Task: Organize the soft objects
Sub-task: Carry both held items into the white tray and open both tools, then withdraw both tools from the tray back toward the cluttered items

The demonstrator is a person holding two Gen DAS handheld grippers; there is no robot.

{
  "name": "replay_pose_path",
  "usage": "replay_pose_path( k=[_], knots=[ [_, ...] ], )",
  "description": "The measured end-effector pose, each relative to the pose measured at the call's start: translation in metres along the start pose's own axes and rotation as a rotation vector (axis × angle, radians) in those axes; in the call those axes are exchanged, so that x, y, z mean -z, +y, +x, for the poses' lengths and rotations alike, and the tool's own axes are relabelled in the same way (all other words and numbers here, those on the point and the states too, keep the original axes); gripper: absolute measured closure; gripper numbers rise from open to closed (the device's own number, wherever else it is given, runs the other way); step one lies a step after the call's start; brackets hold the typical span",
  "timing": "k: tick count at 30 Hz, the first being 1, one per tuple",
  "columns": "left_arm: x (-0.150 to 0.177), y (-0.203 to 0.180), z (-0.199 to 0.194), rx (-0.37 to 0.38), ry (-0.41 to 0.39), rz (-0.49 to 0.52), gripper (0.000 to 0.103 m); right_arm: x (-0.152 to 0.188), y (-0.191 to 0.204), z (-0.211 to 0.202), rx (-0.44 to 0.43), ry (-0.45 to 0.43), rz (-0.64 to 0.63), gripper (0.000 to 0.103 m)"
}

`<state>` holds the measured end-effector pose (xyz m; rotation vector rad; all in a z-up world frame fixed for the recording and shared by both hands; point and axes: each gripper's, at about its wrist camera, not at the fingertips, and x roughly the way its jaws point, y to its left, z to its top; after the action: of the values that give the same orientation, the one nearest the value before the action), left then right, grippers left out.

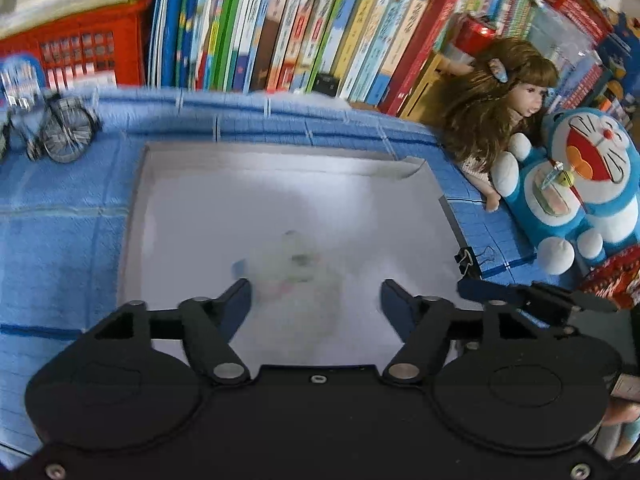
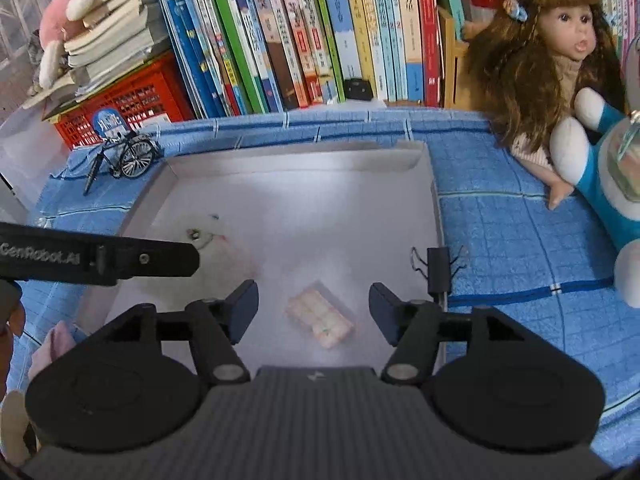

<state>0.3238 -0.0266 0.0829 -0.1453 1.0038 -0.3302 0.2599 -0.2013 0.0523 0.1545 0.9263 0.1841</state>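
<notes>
both sets of jaws standing apart, nothing pinched. left gripper (image 1: 316, 296) over a small white plush toy (image 1: 298, 268), blurry, lying loose on the floor of the white cardboard tray (image 1: 280, 160). right gripper (image 2: 314, 306) over a little pink-and-white squishy block (image 2: 320, 316), also loose in the tray, between the fingers but not pressed.

could go sideways a few ways, just guessing: closing too hard squashes the squishy and pops it out; white toy on white tray is hard to line up, so easy to pinch fluff and drop it. two grippers so near each other, could bump over the tray.

further out: binder clip (image 2: 438, 268) on the tray's right rim, snag risk for the right fingers. model bicycle (image 2: 124, 158) off the far left corner, doll (image 2: 548, 64) and doraemon plush (image 1: 580, 184) at right on the blue cloth (image 2: 520, 240), row of books (image 2: 300, 32) and red crate (image 2: 132, 100) behind. none blocking the tray itself.
</notes>
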Motion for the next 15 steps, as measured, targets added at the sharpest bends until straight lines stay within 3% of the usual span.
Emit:
replay_pose_path(
  k=[6,15],
  knots=[
    [0.014,-0.014,-0.037,-0.043,-0.088,0.094,0.019,0.007,0.003,-0.031,-0.006,-0.066,-0.020,0.021],
    [0.052,-0.034,-0.096,-0.050,-0.222,0.170,0.015,0.024,0.013,-0.085,-0.013,-0.178,-0.074,0.015]
  ],
)
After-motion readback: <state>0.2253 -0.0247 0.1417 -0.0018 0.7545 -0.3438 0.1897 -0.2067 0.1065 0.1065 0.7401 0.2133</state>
